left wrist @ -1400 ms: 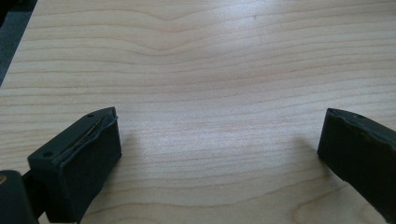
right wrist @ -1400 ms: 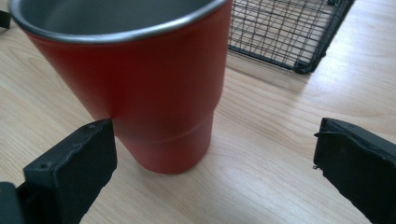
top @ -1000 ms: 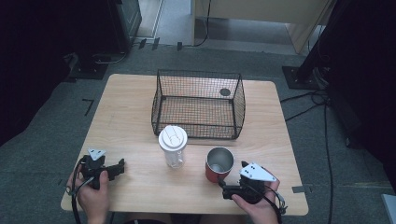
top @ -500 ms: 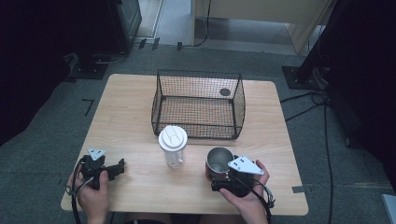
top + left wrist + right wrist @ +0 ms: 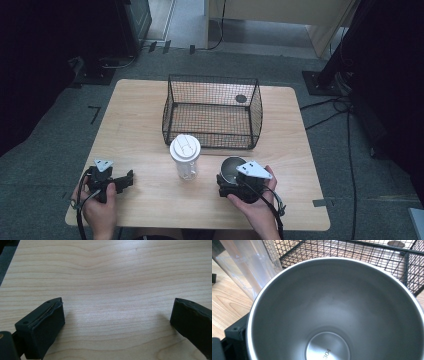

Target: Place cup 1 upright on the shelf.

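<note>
A steel cup (image 5: 230, 166) with a red outside stands near the table's front right. My right gripper (image 5: 226, 179) is open with its jaws around it. The right gripper view looks straight down into the cup (image 5: 332, 315), and one black jaw lies against its wall at the lower left while the other is hidden. Left of it stands a clear plastic cup (image 5: 185, 156) with a white lid, whose wall (image 5: 249, 265) shows close beside the steel cup. At the front left my left gripper (image 5: 128, 178) rests open over bare wood (image 5: 117, 322), holding nothing.
A black wire basket (image 5: 212, 112) stands behind both cups at mid-table, close behind the steel cup (image 5: 362, 255). A small dark disc (image 5: 241, 98) lies inside it at the back right. The wooden table (image 5: 135, 125) ends close behind both hands.
My right gripper has moved left and forward from the front edge up to the steel cup, and its jaws now stand around it. The left gripper has stayed put.
</note>
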Tool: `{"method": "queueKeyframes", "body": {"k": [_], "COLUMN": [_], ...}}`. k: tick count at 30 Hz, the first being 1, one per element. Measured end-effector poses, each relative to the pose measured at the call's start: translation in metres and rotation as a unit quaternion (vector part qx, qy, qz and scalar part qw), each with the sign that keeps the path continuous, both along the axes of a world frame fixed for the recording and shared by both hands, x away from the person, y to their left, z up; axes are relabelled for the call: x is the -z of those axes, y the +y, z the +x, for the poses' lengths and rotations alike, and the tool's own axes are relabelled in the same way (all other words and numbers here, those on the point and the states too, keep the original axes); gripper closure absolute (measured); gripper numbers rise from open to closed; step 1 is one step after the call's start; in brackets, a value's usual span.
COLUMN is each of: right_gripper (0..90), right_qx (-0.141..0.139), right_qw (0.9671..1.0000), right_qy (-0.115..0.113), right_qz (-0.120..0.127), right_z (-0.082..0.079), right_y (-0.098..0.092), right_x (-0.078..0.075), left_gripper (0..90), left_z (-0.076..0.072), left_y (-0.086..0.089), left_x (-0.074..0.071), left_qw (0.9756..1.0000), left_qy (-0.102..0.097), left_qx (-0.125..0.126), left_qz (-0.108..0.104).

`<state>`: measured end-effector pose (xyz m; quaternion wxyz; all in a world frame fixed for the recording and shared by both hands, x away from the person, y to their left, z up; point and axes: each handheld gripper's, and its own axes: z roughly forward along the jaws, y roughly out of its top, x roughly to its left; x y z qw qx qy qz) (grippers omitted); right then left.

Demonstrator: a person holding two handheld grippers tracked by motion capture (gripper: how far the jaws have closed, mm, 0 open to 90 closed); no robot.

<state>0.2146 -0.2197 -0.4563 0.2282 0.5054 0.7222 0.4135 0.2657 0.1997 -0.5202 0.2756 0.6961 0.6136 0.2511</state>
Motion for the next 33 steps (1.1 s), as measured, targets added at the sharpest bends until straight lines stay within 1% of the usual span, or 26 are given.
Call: {"method": "queueKeyframes", "body": {"k": [1, 3, 4, 5, 6, 11, 20, 27, 33], "right_gripper": [0.0, 0.0, 0.9, 3.9, 6.1, 6.7, 6.8, 6.8, 6.8], "right_qx": [-0.001, 0.003, 0.006, 0.007, 0.006, 0.0, 0.01, 0.016, 0.016], "right_qw": [1.0, 0.9999, 0.9998, 0.9997, 0.9997, 0.9996, 0.9995, 0.9992, 0.9987], "right_qy": [0.002, -0.001, -0.006, -0.011, -0.015, -0.02, -0.018, -0.025, -0.041], "right_qz": [0.0, -0.011, -0.017, -0.019, -0.017, -0.019, -0.021, -0.025, -0.027], "right_z": [0.001, 0.001, 0.001, 0.001, 0.001, 0.001, 0.002, 0.003, 0.007], "right_y": [0.001, 0.003, 0.004, 0.004, 0.004, 0.004, 0.002, 0.002, 0.004], "right_x": [0.0, 0.001, 0.001, 0.001, 0.001, 0.001, -0.001, -0.011, -0.025], "left_gripper": [0.0, 0.0, 0.0, 0.0, 0.0, 0.0, 0.0, 0.0, 0.0], "left_z": [0.0, 0.0, 0.0, 0.0, 0.0, 0.0, 0.0, 0.0, 0.0], "left_y": [0.0, 0.0, 0.0, 0.0, 0.0, 0.0, 0.0, 0.0, 0.0], "left_x": [0.0, 0.0, 0.0, 0.0, 0.0, 0.0, 0.0, 0.0, 0.0], "left_qw": [1.0, 1.0, 1.0, 1.0, 1.0, 1.0, 1.0, 1.0, 1.0], "left_qy": [0.0, 0.0, 0.0, 0.0, 0.0, 0.0, 0.0, -0.001, -0.001], "left_qx": [0.0, 0.0, 0.0, 0.0, 0.0, 0.0, -0.001, -0.001, -0.001], "left_qz": [0.0, 0.0, 0.0, 0.0, 0.0, 0.0, 0.0, -0.001, -0.001]}}
